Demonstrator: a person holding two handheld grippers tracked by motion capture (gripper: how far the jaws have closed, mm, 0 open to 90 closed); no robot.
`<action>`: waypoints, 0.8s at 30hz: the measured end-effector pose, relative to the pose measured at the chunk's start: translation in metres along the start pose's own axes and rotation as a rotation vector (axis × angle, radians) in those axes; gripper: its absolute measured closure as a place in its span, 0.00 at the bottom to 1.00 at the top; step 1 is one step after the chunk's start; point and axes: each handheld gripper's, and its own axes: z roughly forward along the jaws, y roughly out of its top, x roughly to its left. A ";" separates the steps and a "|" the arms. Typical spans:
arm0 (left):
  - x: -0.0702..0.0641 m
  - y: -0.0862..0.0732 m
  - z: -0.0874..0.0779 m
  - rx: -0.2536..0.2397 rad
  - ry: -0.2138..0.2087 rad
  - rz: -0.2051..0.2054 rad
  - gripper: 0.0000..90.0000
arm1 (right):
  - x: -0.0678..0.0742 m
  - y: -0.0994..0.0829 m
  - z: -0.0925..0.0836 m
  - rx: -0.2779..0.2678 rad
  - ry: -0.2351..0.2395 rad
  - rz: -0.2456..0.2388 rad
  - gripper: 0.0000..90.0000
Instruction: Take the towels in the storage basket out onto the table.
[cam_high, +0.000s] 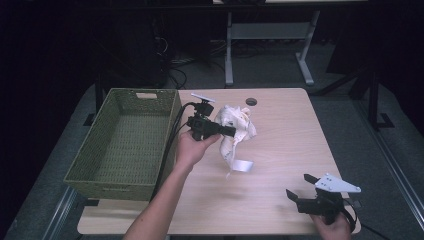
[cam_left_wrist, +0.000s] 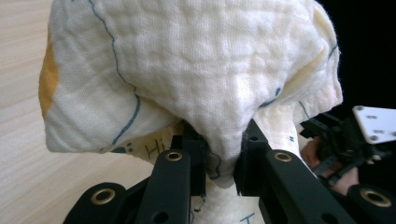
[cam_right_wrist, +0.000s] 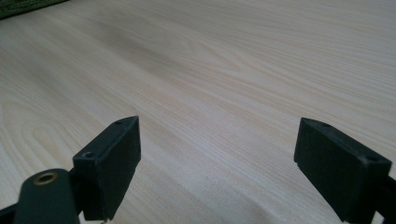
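Two grippers in play, one loaded and one idle. High view: left gripper (cam_high: 226, 131) holds a bunched white cloth (cam_high: 235, 131) clear of the table (cam_high: 280, 150), just to the right of the green woven basket (cam_high: 125, 142); a loose tail of the cloth hangs down and its end seems to graze the wood, though I cannot tell contact for certain. Grip is on a gathered fold, probably so the whole bundle lifts in one piece; the open basket beside it looks like the likely destination. Right gripper (cam_high: 300, 187) rests low at the near right corner, well apart from the cloth, apparently parked out of the way. Left gripper view: jaws are clamped on a pinched ridge of cloth (cam_left_wrist: 196, 70), fabric squeezed thin between the pads (cam_left_wrist: 198, 158), rest ballooning above; blue stitched lines and an orange patch are visible on the weave. Right gripper (cam_left_wrist: 348, 140) appears farther off at the right edge. Right gripper view: jaws stand wide apart over bare wood, nothing between them. Surface: pale wood-grain tabletop with a small round grommet (cam_high: 251, 101) near the far edge. Room: dim, dark floor, white desk legs (cam_high: 229, 50) and cables behind.
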 end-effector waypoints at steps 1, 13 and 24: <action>0.000 -0.001 0.005 -0.005 0.018 0.013 0.86 | 0.000 0.000 0.000 0.000 -0.003 -0.003 0.16; 0.002 -0.011 0.035 0.037 0.119 0.039 0.86 | 0.000 0.000 0.000 0.006 -0.005 0.001 0.16; 0.000 -0.013 0.060 0.089 0.237 0.098 0.84 | -0.001 -0.001 -0.001 0.007 -0.010 0.006 0.16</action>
